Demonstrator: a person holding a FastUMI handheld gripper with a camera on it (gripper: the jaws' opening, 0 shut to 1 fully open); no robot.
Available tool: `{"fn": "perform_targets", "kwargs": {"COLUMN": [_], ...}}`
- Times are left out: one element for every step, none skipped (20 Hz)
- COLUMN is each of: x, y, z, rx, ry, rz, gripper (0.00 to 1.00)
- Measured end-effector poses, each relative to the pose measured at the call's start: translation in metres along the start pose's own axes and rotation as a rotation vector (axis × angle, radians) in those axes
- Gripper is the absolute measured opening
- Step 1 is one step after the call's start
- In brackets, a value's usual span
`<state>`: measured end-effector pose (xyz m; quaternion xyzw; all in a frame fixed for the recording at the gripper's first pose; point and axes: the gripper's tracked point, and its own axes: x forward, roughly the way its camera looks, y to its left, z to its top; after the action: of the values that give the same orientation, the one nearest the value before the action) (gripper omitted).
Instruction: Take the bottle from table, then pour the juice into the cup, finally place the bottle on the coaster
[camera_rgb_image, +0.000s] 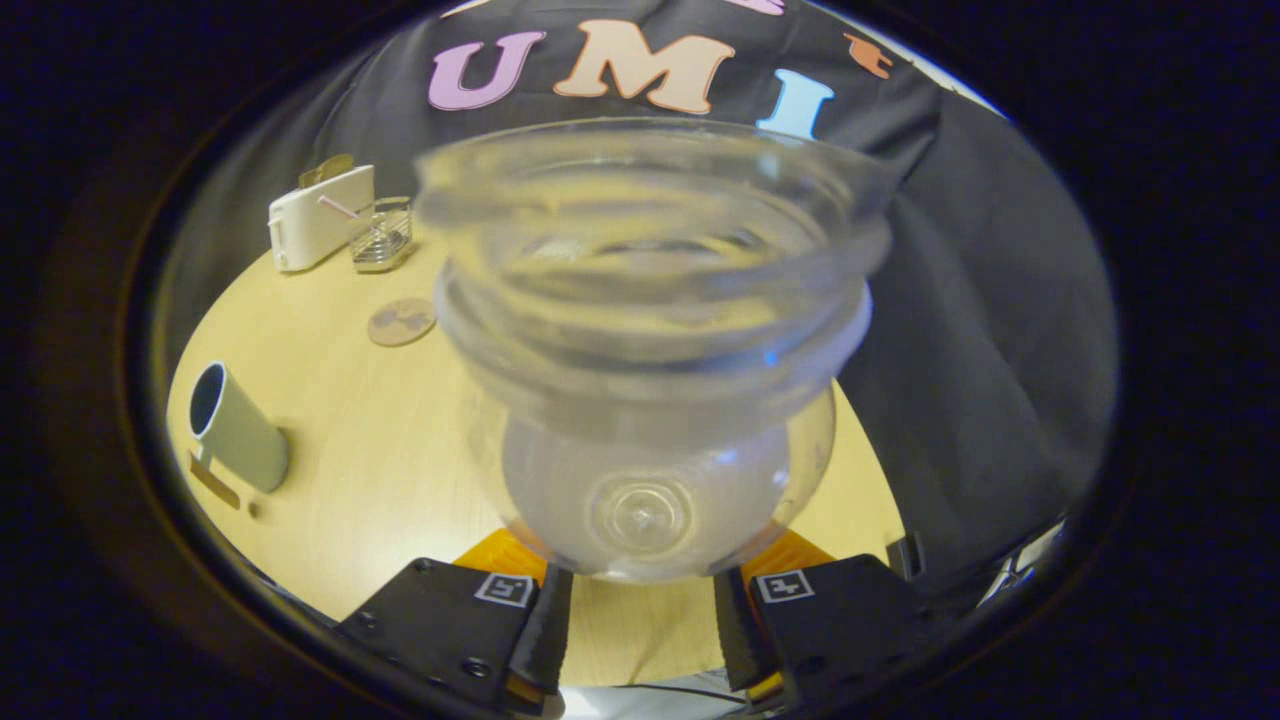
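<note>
Fingers (640, 620) clenched on the clear bottle (650, 400), low on its body, mouth up and facing the camera, held above the table (400, 470). Judgement: keep it level while carrying, then tip slowly over the cup (235, 430). Coaster (401, 321) lies beyond the cup.

Bottle (655, 360), clear: 1. Cup (238, 430): 1. Coaster (401, 321), round: 1. Toaster (320, 216), white: 1. Glass dish (383, 238): 1. Desk (390, 470): 1. Hand-held gripper (640, 620): 1, with 2 fingers (545, 630) pressed against the bottle's sides.
</note>
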<state>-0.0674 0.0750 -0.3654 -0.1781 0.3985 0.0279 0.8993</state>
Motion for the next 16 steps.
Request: {"fn": "perform_targets", "kwargs": {"x": [-0.001, -0.002, -0.004, -0.005, -0.007, -0.009, -0.012, -0.014, -0.018, -0.02, -0.023, -0.027, -0.029, -0.032, -0.035, -0.036], "y": [0.004, 0.007, 0.011, 0.016, 0.021, 0.026, 0.031, 0.036, 0.04, 0.044, 0.049, 0.053, 0.059, 0.066, 0.072, 0.077], "z": [0.006, 0.012, 0.018, 0.025, 0.032, 0.039, 0.045, 0.052, 0.061, 0.07, 0.079, 0.088, 0.095, 0.101, 0.106, 0.111], "rx": [-0.022, -0.049, -0.078, -0.109, -0.139, -0.166, -0.194, -0.22, -0.249, -0.283, -0.318, -0.352, -0.381, -0.406, -0.428, -0.451], "ry": [-0.011, -0.026, -0.045, -0.066, -0.085, -0.101, -0.114, -0.132, -0.156, -0.182, -0.209, -0.237, -0.261, -0.28, -0.299, -0.317], "rz": [-0.005, -0.012, -0.021, -0.031, -0.04, -0.045, -0.054, -0.063, -0.077, -0.092, -0.107, -0.121, -0.129, -0.133, -0.136, -0.142], "gripper": [0.66, 0.66, 0.66, 0.66, 0.66, 0.66, 0.66, 0.65, 0.65, 0.65, 0.65, 0.65, 0.65, 0.65, 0.65, 0.65]}}
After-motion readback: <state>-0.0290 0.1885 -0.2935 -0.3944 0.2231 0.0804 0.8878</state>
